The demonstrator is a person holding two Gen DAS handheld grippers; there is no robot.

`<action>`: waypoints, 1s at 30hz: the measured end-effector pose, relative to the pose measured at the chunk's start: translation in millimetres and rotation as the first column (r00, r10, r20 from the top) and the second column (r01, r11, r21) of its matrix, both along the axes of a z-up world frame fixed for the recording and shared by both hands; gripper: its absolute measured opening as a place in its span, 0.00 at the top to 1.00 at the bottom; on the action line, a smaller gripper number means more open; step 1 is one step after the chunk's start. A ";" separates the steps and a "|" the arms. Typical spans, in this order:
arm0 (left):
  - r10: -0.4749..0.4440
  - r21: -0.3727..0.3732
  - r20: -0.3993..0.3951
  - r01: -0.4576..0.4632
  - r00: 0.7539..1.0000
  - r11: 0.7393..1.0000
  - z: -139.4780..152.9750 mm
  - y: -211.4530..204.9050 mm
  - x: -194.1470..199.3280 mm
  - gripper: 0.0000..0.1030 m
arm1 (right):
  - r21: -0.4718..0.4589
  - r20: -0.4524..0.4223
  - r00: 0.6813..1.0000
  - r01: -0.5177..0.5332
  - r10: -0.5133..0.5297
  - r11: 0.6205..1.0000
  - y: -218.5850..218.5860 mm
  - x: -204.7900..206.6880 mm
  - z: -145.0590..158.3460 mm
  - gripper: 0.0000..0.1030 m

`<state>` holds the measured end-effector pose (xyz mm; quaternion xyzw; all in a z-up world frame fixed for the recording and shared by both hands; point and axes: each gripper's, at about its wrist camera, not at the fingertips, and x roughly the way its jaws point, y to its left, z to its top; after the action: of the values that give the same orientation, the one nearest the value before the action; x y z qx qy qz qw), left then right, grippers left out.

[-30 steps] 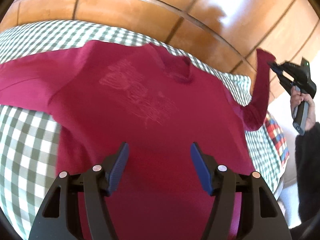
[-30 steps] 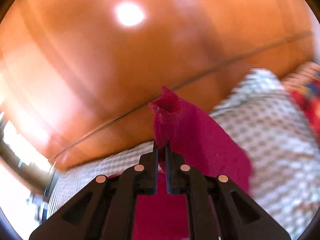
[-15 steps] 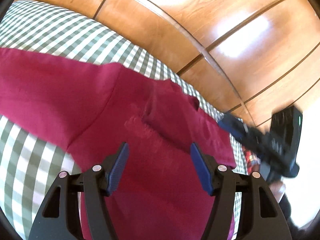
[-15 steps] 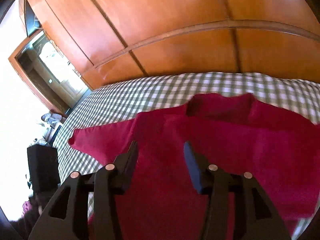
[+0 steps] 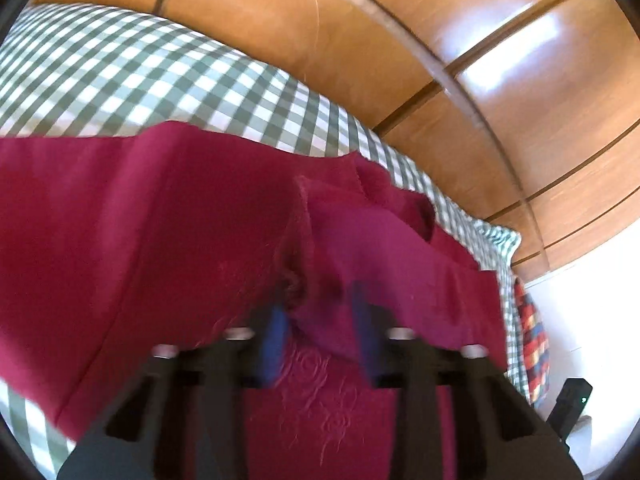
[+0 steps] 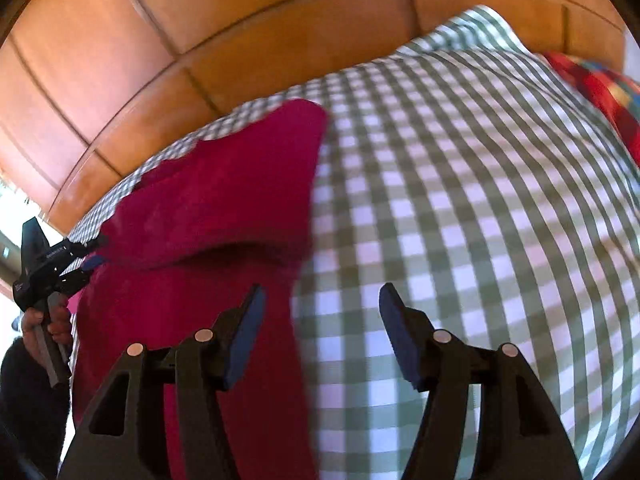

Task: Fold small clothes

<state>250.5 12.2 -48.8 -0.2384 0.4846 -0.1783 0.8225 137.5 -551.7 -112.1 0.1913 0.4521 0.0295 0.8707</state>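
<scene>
Wood panelling [image 5: 400, 40] backs a bed under a green-and-white checked cover [image 6: 460, 220]; a multicoloured patchwork cloth [image 6: 600, 84] shows at the far right corner.

Red sweater [image 5: 140, 240] lies flat on the cover, chest print facing up. Its left sleeve runs out to the left, unfolded. Its right sleeve [image 6: 240, 188] is laid over the body, the fold edge running roughly along the sweater's right side, so the right half looks done.

Left gripper [image 5: 320, 332]: jaws closing, narrow, with a bunched ridge of red fabric between the blue pads at the end of the laid-over sleeve. View is motion-blurred; the pads look pressed on the cloth. Judgement: it pinches here either to trim the lay of that sleeve or to take hold for the next fold.

Right gripper [image 6: 320, 328]: jaws opening, wide, nothing between the pads. It hangs over the sweater's right edge, left pad above red fabric, right pad above bare checked cover. Judgement: it is free, placed to press or re-grasp the right edge.

From the right wrist view, the person's hand [image 6: 44, 324] holds the left gripper's handle at far left.

Remaining, as judged: left sleeve, then body folds.
</scene>
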 end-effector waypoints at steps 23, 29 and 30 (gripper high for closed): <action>0.056 0.161 0.061 -0.065 0.997 0.985 -7.1 27.9 -31.7 0.94 | -0.172 0.006 0.995 -0.100 0.103 0.980 34.6 13.4 12.5 0.61; 0.052 0.146 0.133 -0.071 0.990 0.987 9.6 27.2 -35.1 0.94 | -0.179 0.147 0.972 -0.156 0.183 0.971 65.1 23.5 62.7 0.39; 0.054 0.142 0.148 -0.075 0.988 0.987 12.7 26.4 -36.2 0.94 | -0.190 0.151 0.969 -0.167 0.197 0.968 75.8 32.1 62.1 0.39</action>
<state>214.3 38.6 -36.2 -0.1793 0.4280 -0.1319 0.8760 169.6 -475.9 -50.0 0.0681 0.3932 0.0855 0.9129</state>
